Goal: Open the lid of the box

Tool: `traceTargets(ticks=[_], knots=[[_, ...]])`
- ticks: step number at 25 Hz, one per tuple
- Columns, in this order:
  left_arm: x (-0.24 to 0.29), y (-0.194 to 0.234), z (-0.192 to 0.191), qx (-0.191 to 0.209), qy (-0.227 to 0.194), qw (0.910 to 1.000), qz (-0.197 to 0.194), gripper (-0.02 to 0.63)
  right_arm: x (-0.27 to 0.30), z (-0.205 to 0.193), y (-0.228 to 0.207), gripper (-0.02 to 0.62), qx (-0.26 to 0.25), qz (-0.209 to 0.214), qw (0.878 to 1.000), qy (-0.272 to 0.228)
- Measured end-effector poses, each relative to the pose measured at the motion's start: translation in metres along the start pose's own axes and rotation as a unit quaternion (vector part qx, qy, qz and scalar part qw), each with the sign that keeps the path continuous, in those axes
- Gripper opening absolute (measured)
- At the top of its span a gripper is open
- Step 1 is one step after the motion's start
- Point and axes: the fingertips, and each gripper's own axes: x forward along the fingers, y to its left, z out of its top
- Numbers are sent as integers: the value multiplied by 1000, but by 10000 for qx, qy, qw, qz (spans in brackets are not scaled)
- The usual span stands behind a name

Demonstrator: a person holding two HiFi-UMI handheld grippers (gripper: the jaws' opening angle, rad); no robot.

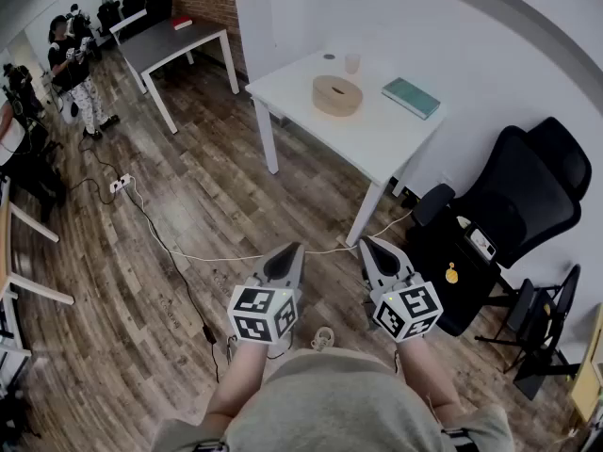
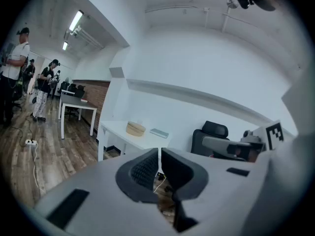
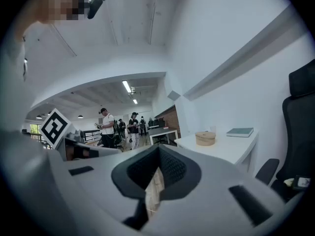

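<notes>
Left tool (image 1: pixel 293 247): jaws together, nothing between; held low over the floor (image 1: pixel 188 252), well apart from the table (image 1: pixel 377 144).
Right tool (image 1: pixel 366 244): jaws together, empty; just beside the left tool, pointing the same way.
Box (image 1: pixel 337 95): round, pale wood, lid on; stands near the middle of the white table, untouched.
Book (image 1: pixel 411 98): teal, lies flat on the table, right of the box.
Cup (image 1: pixel 352 62): small, pale, behind the box, near the wall.
Chair (image 1: pixel 509 201): black, right of the table.
Cable (image 1: pixel 160 243): runs across the wood floor from a power strip (image 1: pixel 120 184).
Grey table (image 1: pixel 174 40), people (image 1: pixel 73 69): far left, well apart.
</notes>
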Motion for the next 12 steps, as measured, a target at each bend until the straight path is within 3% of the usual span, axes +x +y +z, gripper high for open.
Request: traceTargets(ticks=[6, 12], knots=[[-78, -44, -42, 263, 92, 9996, 65, 18, -79, -34, 54, 0, 32, -16, 9999, 136], [-140, -79, -71, 193, 112, 9997, 69, 19, -142, -49, 105, -1, -62, 36, 9996, 273]])
